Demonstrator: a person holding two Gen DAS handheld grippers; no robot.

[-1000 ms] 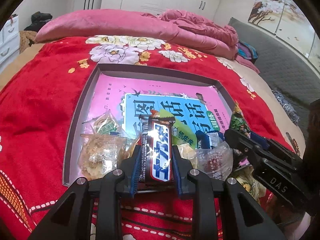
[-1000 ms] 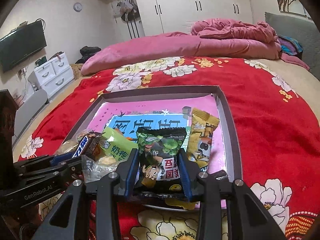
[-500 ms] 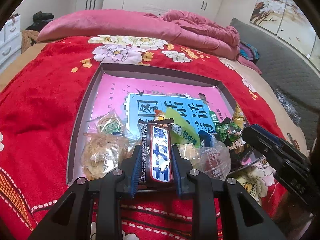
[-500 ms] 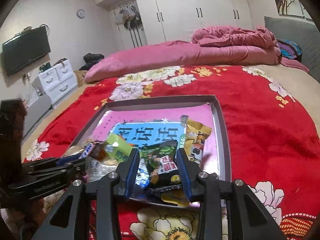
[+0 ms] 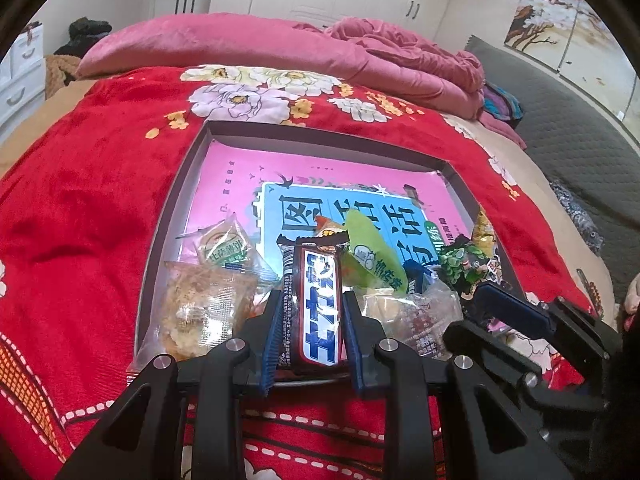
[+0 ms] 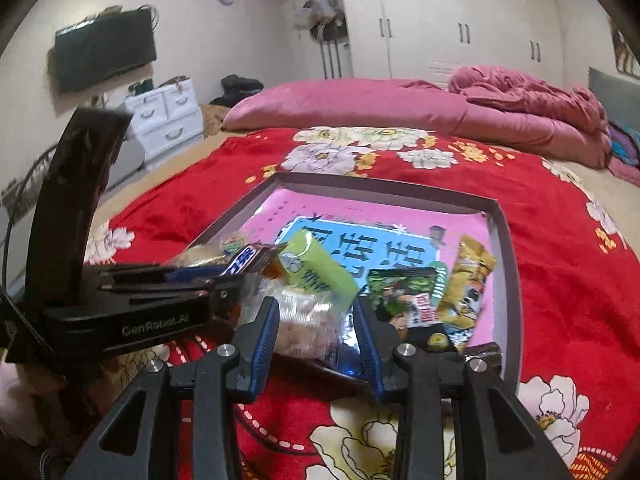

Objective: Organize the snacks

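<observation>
Left hand-held gripper (image 5: 312, 312) pinching chocolate bar (image 5: 318, 304), right hand-held gripper (image 6: 316, 320) spread, wall television (image 6: 105, 53) only in right view

Both our tongs are matte black plastic, with forked, cut-out arms and a round silver screw head at each joint. The left tongs (image 5: 312, 318) and right tongs (image 6: 316, 334) both have ribbed blue pads lining the fingers. The left one has pale "GenRobot.AI" lettering on its side.

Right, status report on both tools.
Left tool shut on chocolate bar. Right tool empty over the clear-wrapped cake. Snacks crowd tray near edge.
</observation>
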